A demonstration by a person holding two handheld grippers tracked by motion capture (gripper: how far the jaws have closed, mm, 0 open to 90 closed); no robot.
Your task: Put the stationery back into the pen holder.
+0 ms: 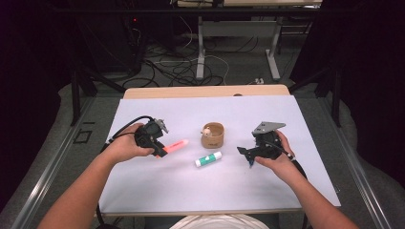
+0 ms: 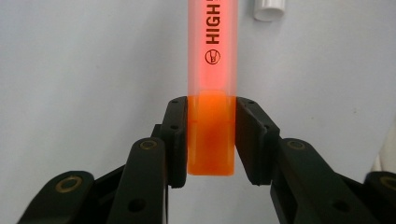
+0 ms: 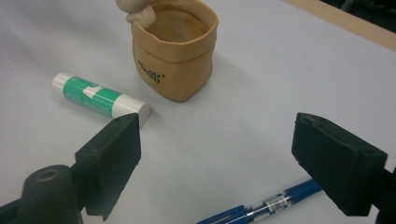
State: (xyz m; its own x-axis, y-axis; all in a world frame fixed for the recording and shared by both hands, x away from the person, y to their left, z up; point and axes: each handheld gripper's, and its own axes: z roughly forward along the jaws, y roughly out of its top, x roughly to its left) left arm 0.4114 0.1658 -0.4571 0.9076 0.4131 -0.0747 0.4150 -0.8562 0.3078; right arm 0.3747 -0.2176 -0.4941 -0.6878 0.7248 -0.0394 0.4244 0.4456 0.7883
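An orange highlighter (image 1: 173, 147) (image 2: 212, 84) is held off the white sheet by my left gripper (image 1: 157, 151) (image 2: 211, 140), which is shut on its orange end; the translucent body points toward the tan cup. The tan bag-shaped cup (image 1: 212, 135) (image 3: 175, 51) stands near the middle with a small figure on its rim. A green and white glue stick (image 1: 208, 159) (image 3: 100, 99) lies in front of the cup. My right gripper (image 1: 247, 153) (image 3: 217, 163) stands open to the right of the cup, above a blue pen (image 3: 261, 206) (image 1: 251, 161) lying on the sheet.
A white sheet (image 1: 205, 191) covers the tabletop, with a wooden edge (image 1: 205, 90) at the back. Beyond the table are desk legs and cables on the floor. The person's forearms come in from the bottom corners.
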